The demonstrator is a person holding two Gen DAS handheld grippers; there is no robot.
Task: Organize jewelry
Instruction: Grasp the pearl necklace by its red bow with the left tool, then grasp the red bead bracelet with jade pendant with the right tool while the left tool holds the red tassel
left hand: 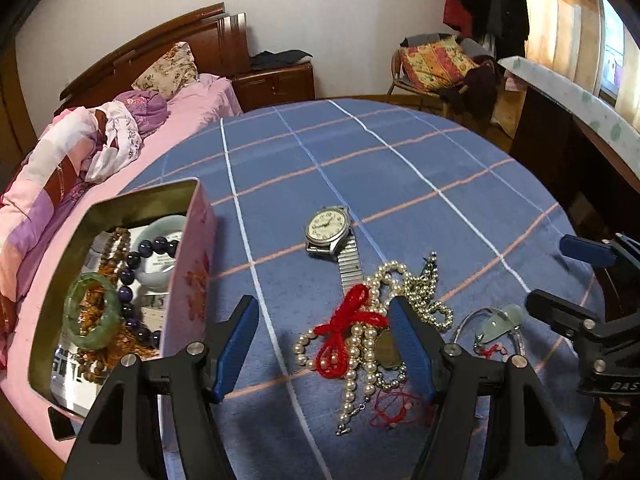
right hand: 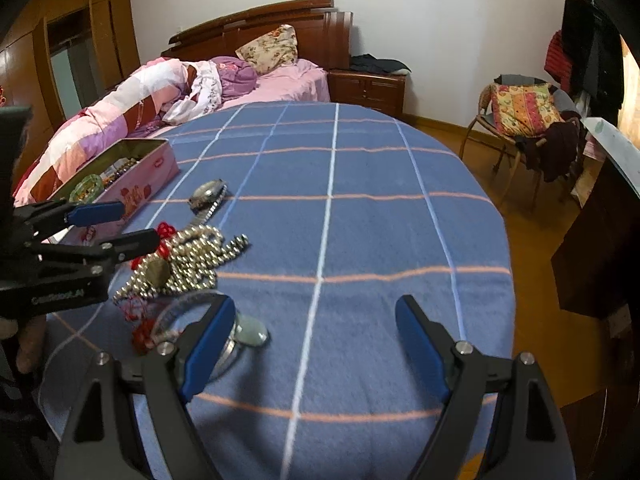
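while both grippers gape, pink tin point(left hand: 188, 280) holds green bangle point(left hand: 93, 312); dark beads point(left hand: 132, 276)

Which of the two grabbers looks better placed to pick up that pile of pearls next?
Probably the left gripper: its open fingers already straddle the pearl necklace, beside the tin. The right gripper sits open over bare blanket.

Both grippers look the same: left gripper point(left hand: 324, 344) and right gripper point(right hand: 316, 340) are matte black plastic with blue pads on the jaws, silver pivot screws, and white lettering on the body.
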